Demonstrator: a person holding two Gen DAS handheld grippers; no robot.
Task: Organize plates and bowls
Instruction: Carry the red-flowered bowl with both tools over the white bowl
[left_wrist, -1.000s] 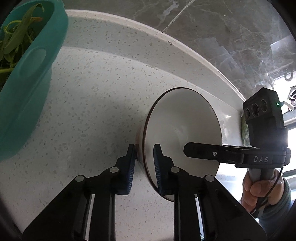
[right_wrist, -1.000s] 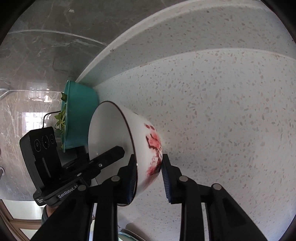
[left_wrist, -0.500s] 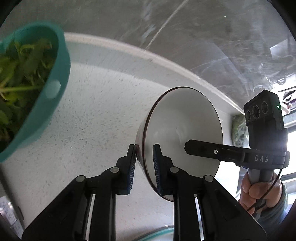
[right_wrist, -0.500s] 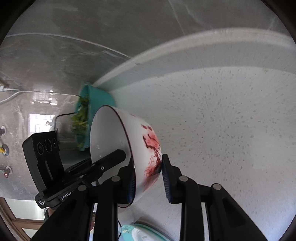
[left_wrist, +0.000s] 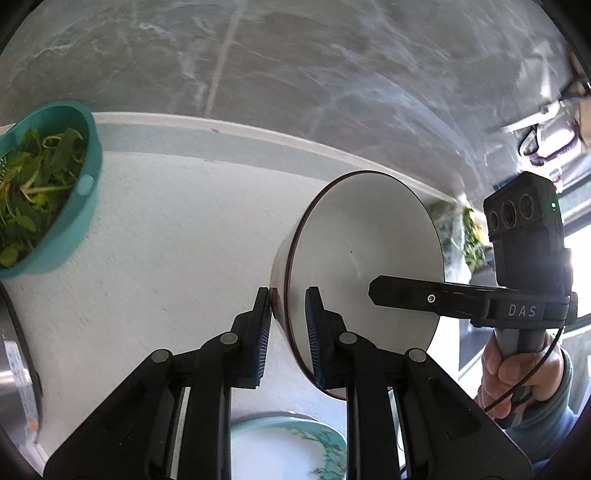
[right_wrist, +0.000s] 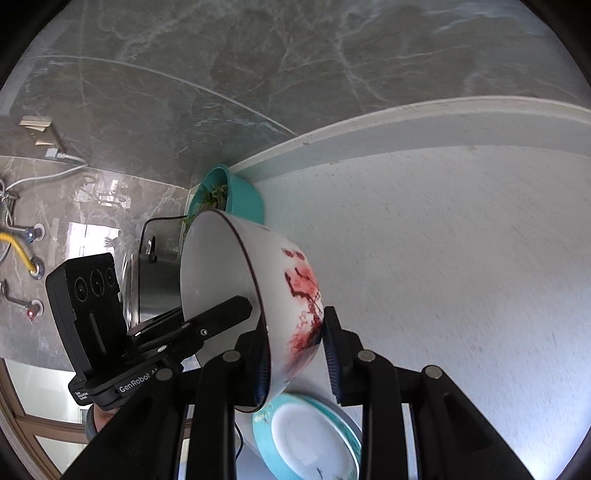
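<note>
You've got the white bowl (left_wrist: 364, 266) pinched on two sides: your left gripper (left_wrist: 287, 325) has its ribbed blue pads clamped over the near rim, and your right gripper (right_wrist: 295, 345) grips the opposite wall, one finger inside, one against the red blossom print. The bowl hangs tipped on its side above the speckled stone counter (left_wrist: 166, 240). It's smooth glazed ceramic with a thin dark rim line. Only the right wrist view shows the red painting; the left one just gets the plain white inside. Below the bowl sits a round teal-rimmed plate (right_wrist: 314, 439). Behind the bowl, against the marble wall, is a teal plastic colander (left_wrist: 79, 206) of leafy greens.
</note>
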